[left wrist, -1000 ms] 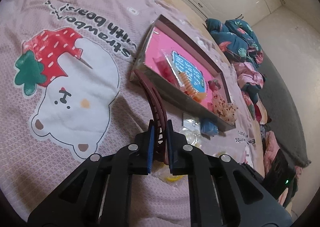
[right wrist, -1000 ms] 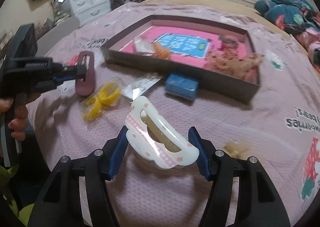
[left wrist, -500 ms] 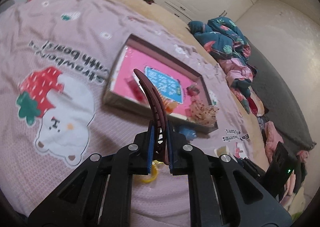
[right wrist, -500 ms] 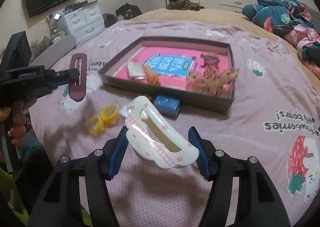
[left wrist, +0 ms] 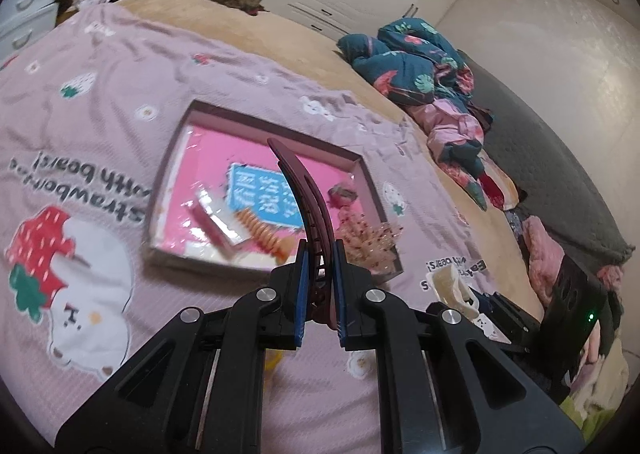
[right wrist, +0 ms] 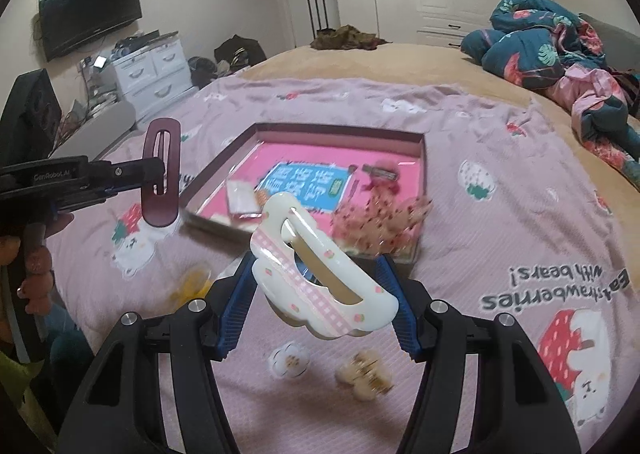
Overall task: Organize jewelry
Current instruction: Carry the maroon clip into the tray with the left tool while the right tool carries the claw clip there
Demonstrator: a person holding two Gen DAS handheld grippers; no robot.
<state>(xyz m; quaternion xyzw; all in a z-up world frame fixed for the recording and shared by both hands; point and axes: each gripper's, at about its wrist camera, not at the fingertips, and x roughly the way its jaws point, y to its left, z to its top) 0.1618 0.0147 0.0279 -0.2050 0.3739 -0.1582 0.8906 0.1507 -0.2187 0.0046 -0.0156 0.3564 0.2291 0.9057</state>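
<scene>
Jewelry box (right wrist: 422,158) lies below both risen grippers: left gripper (left wrist: 319,254) pinches maroon curved hair clip (left wrist: 304,194), right gripper (right wrist: 320,278) clamps white cloud-shaped clip (right wrist: 320,274).

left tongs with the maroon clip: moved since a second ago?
Yes. In the right wrist view the left tongs and maroon hair clip have risen off the blanket, nearer the box.

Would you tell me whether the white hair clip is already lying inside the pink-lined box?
No, the white hair clip is held between the right gripper's fingers, outside the box.
</scene>
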